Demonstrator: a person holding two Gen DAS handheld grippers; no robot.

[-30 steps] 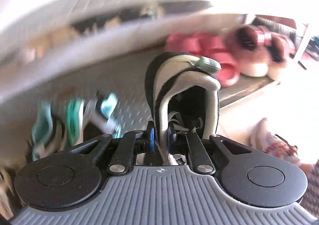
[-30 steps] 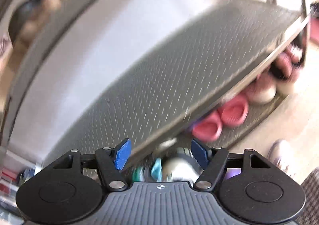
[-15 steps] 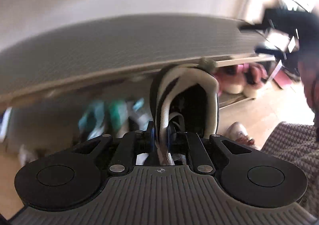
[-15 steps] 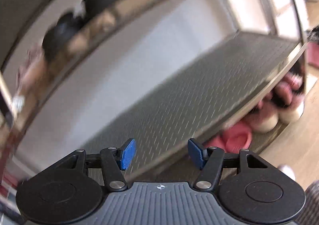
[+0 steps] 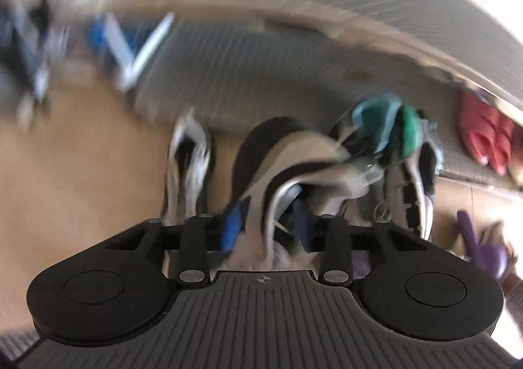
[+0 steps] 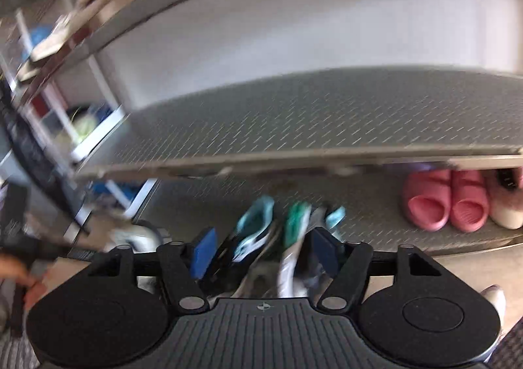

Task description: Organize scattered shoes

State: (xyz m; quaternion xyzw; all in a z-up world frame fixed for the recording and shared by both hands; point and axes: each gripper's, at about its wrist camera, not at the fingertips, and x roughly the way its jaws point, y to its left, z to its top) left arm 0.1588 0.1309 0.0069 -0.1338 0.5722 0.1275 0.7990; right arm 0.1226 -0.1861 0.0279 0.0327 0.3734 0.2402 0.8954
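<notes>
Everywhere motion blur; sneaker point(image 5: 287, 153) heel smeared.

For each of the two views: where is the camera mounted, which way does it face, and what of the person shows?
Left wrist: on the left gripper, looking steeply down at the black-and-white sneaker between its opening jaws; no body visible.
Right wrist: on the right gripper, facing the shoe rack; a hand shows at the left edge.
Shared: teal-green sneakers, pink slippers.
</notes>
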